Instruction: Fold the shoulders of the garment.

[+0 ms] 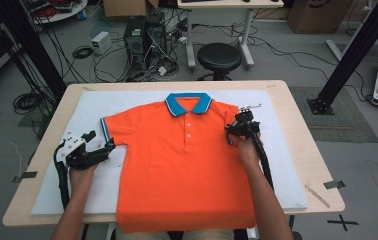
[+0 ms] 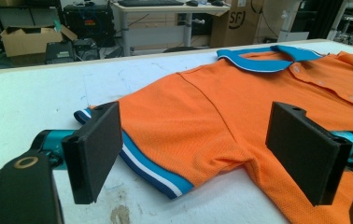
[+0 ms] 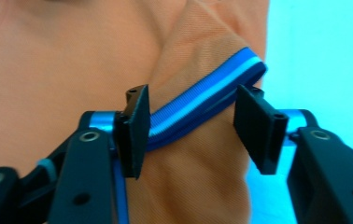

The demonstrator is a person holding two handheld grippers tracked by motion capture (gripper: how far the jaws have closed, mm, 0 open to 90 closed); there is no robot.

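The orange short-sleeved polo shirt [image 1: 184,165] of knit fabric lay flat, front up, on the white padded sheet [image 1: 287,150] that covered the pale wooden table [image 1: 302,125], its hem hanging just over the near edge and its blue collar [image 1: 188,103] at the far side. At the near left, the left gripper [image 1: 99,145] sat low over the sheet just beside the shirt's left sleeve [image 2: 165,135]. In the left gripper view its two black jaws stood wide apart, the blue-and-white striped cuff [image 2: 149,170] lying between them with neither pad pressing on it, so it held nothing. Farther up on the right, the right gripper [image 1: 230,134] was at the other sleeve, which lay folded in over the shirt's body. In the right gripper view its jaws stood about halfway apart, with the striped cuff band [image 3: 202,105] of that sleeve running between them; the left pad was against the band, the right pad just clear, and the fabric was bunched beneath.
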